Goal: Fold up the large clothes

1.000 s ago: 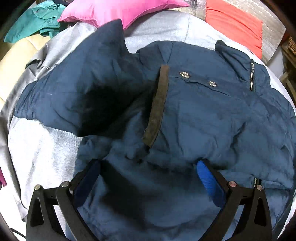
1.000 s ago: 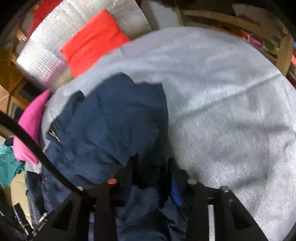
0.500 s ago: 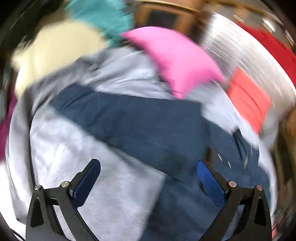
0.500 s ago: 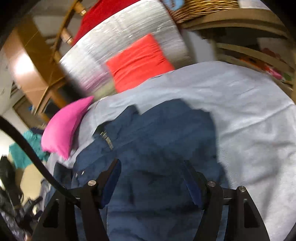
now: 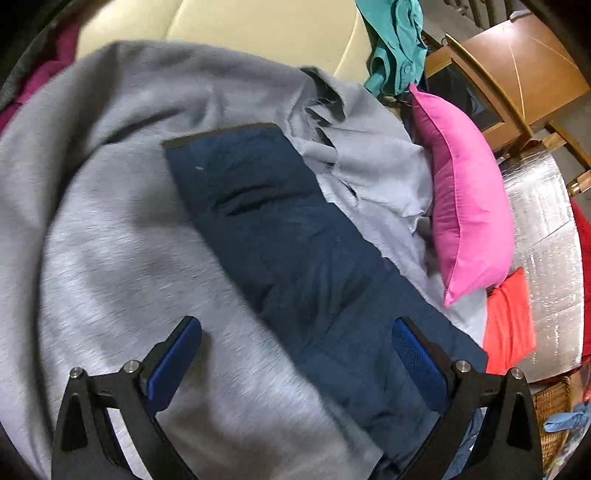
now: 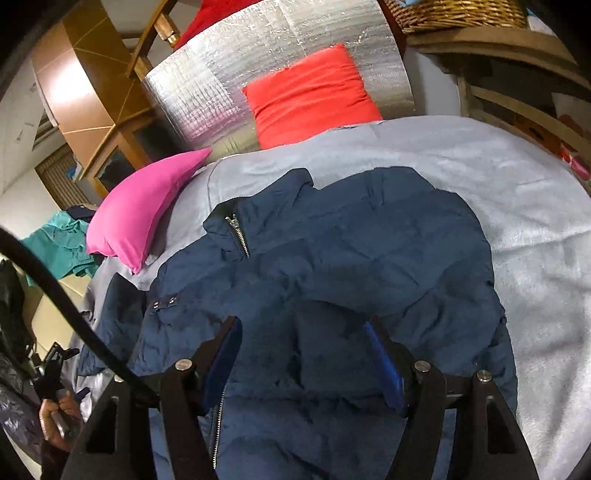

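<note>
A navy blue padded jacket [image 6: 332,258] lies spread on a grey blanket [image 6: 535,229], its zip and collar toward the pink cushion. In the left wrist view one sleeve [image 5: 280,236] stretches flat away from me, its dark cuff at the far end. My left gripper [image 5: 295,354] is open and empty above the sleeve's near end and the blanket [image 5: 110,258]. My right gripper [image 6: 306,354] is open and empty just above the jacket's body, with a folded sleeve flap under it.
A pink cushion [image 5: 469,206] and a red cushion [image 6: 310,96] lie at the blanket's far edge against a silver foil mat [image 6: 207,96]. A teal garment [image 5: 395,44], wooden furniture [image 5: 509,66] and a wicker basket [image 6: 454,14] stand around.
The right gripper has let go of the jacket fabric, opened and drawn back. The left gripper has swung left from over the jacket's front to over the outstretched sleeve.
</note>
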`<state>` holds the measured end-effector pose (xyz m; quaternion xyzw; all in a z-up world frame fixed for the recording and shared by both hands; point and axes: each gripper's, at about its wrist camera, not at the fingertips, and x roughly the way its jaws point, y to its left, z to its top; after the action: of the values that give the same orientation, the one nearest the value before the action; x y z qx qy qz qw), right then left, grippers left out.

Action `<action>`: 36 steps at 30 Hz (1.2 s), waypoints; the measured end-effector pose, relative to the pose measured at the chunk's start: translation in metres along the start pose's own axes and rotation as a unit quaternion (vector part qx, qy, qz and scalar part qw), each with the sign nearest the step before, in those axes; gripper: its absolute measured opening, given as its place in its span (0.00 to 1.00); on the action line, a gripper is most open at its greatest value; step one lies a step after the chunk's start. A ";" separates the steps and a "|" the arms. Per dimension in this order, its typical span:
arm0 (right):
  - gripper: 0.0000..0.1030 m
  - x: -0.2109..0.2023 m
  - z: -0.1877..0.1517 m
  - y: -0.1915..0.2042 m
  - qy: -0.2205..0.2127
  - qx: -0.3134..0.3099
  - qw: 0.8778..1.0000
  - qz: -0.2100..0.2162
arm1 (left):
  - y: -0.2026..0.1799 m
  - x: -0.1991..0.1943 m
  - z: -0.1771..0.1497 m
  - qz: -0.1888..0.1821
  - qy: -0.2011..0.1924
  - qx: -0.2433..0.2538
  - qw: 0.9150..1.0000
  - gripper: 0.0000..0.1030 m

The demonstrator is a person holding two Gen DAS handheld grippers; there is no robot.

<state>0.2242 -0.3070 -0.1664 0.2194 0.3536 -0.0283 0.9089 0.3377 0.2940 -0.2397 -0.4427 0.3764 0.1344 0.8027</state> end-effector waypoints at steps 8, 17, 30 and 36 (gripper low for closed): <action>0.69 -0.006 0.007 -0.017 -0.009 0.025 1.000 -0.003 | 0.006 0.024 0.012 -0.036 -0.001 -0.010 0.999 0.45; 0.69 -0.028 0.016 -0.045 -0.043 0.078 0.996 -0.005 | -0.064 -0.014 -0.009 -0.060 -0.051 0.100 0.992 0.16; 0.69 -0.041 0.022 -0.090 -0.053 0.167 0.985 0.007 | -0.235 -0.068 -0.183 -0.207 -0.047 0.387 0.898 0.16; 0.69 -0.041 0.025 -0.102 -0.057 0.190 0.980 0.005 | -0.267 -0.044 -0.258 -0.227 0.022 0.454 0.861 0.12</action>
<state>0.1877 -0.4139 -0.1619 0.3878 0.2887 -0.1031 0.8693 0.3292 -0.0634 -0.1293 -0.1059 0.3025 -0.2473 0.9144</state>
